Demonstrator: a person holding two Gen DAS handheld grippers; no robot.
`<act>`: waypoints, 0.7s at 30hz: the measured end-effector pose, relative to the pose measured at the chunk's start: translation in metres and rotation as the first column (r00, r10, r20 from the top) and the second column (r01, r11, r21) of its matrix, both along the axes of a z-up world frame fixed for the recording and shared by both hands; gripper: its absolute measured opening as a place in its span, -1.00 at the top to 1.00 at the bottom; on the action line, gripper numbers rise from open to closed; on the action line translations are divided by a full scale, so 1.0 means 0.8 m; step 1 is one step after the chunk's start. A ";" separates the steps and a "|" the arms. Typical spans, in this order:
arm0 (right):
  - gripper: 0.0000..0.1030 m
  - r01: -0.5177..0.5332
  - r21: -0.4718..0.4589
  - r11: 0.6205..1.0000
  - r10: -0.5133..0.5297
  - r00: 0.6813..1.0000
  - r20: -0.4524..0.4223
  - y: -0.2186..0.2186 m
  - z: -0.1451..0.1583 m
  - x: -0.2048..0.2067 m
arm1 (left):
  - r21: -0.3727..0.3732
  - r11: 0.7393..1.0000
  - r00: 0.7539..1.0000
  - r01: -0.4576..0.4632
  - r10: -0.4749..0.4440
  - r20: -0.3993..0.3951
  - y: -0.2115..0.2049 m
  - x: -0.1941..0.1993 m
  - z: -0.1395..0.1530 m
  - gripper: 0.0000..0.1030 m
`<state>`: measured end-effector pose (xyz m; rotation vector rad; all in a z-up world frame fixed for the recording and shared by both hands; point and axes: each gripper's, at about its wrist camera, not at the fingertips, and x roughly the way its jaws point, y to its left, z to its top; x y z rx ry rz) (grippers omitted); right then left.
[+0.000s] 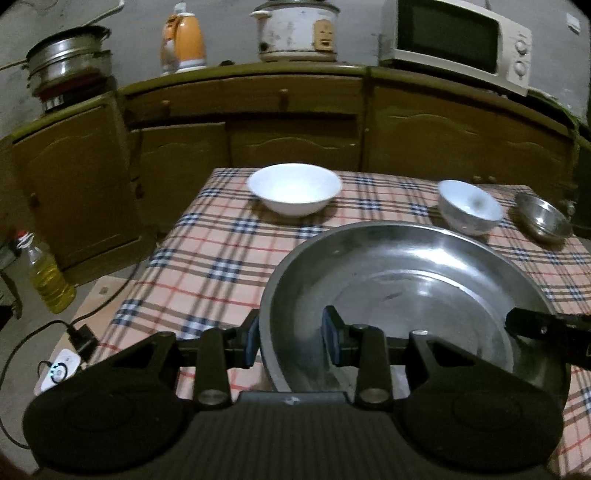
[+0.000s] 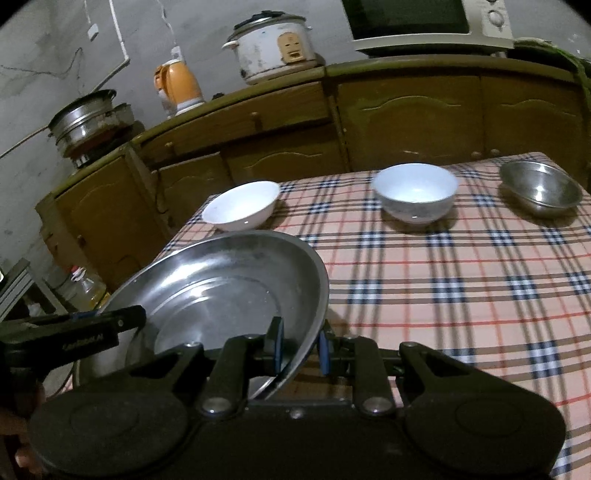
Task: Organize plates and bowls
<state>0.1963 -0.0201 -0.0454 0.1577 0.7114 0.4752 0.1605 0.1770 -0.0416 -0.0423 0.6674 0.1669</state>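
Note:
A large steel plate point(image 1: 406, 291) is held over the near part of the checked table. My left gripper point(image 1: 291, 341) is shut on its left rim, one pad outside and one inside. My right gripper point(image 2: 299, 345) is shut on its right rim, and the plate point(image 2: 221, 288) tilts up to the left in that view. Each view shows the other gripper's finger at the plate's far rim. A wide white bowl point(image 1: 294, 188) point(image 2: 241, 205) stands at the table's far left, a smaller white bowl point(image 1: 468, 206) point(image 2: 415, 192) further right, and a small steel bowl point(image 1: 543, 218) point(image 2: 539, 188) at the far right.
The checked tablecloth point(image 2: 461, 288) covers the table. Wooden cabinets point(image 1: 295, 110) stand behind it with a steel pot, an orange kettle point(image 1: 183, 37), a rice cooker point(image 1: 295, 29) and a microwave point(image 1: 458, 37). An oil bottle point(image 1: 48, 277) and cables lie on the floor at left.

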 end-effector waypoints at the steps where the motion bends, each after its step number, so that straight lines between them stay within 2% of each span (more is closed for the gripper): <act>1: 0.51 -0.003 -0.003 1.000 0.003 1.000 0.000 0.006 -0.002 0.000 | -0.001 1.000 1.000 -0.009 0.009 -0.002 0.007 0.000 -0.002 0.32; 21: 0.49 -0.065 -0.066 0.996 0.063 0.997 -0.037 0.130 -0.053 0.006 | -0.042 0.993 0.992 -0.112 0.109 -0.068 0.113 0.018 -0.056 0.32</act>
